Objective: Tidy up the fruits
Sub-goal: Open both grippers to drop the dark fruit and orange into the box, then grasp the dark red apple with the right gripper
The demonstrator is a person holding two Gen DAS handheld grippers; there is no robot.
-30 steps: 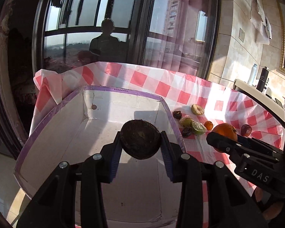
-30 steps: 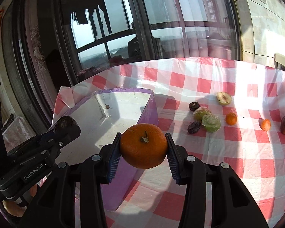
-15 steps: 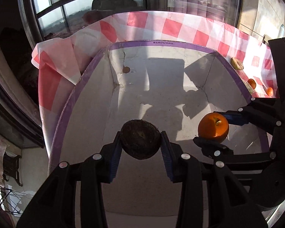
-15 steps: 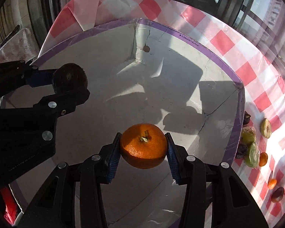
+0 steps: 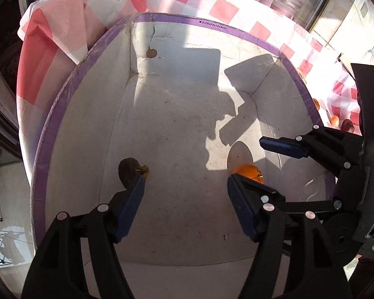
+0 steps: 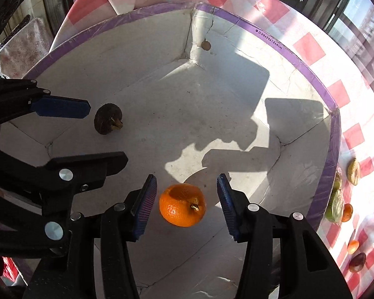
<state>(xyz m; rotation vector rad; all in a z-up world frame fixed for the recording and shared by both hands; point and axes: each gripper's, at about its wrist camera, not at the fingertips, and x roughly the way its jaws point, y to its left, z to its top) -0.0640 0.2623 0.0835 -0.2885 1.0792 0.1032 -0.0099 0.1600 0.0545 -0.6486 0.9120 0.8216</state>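
A white box with a purple rim (image 5: 177,19) (image 6: 296,59) fills both views. A dark brown round fruit (image 5: 128,172) (image 6: 108,122) lies on the box floor at the left. An orange (image 6: 182,205) (image 5: 249,170) lies on the floor at the right. My left gripper (image 5: 184,194) (image 6: 104,134) is open and empty above the floor, the dark fruit by its left fingertip. My right gripper (image 6: 187,189) (image 5: 249,162) is open, with the orange loose between its fingers.
A red and white checked cloth (image 5: 227,10) (image 6: 351,134) covers the table under the box. Several small fruits (image 6: 341,199) lie on the cloth to the right of the box, some showing in the left wrist view (image 5: 341,122). Windows stand behind.
Both grippers have opened inside the box. The dark fruit and the orange have dropped from the jaws onto the box floor.
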